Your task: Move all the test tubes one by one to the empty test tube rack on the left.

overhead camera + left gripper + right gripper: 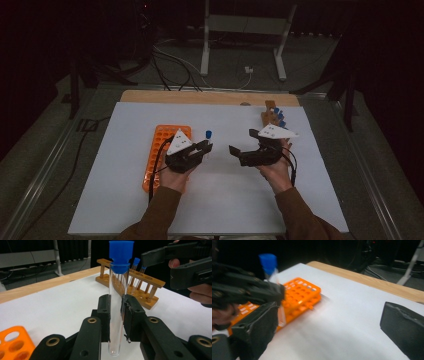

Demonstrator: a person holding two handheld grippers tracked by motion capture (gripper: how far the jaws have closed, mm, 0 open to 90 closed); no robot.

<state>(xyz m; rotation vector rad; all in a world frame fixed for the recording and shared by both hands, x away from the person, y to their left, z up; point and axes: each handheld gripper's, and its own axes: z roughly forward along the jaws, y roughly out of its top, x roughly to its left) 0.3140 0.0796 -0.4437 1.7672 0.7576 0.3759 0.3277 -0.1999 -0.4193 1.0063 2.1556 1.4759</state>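
My left hand-held gripper (115, 315) is clamped on a clear test tube (115, 322) with a blue cap (121, 255); the pads press its glass at mid-length and the tube stands upright above the white table (225, 200). The orange rack (162, 145) lies just beside this hand-held gripper, on its left in the high view. My right hand-held gripper (234, 152) faces the left one across a short gap, jaws spread wide with nothing between them. Behind it, near the far table edge, stands a wooden rack (140, 287) carrying further blue-capped tubes (136, 263).
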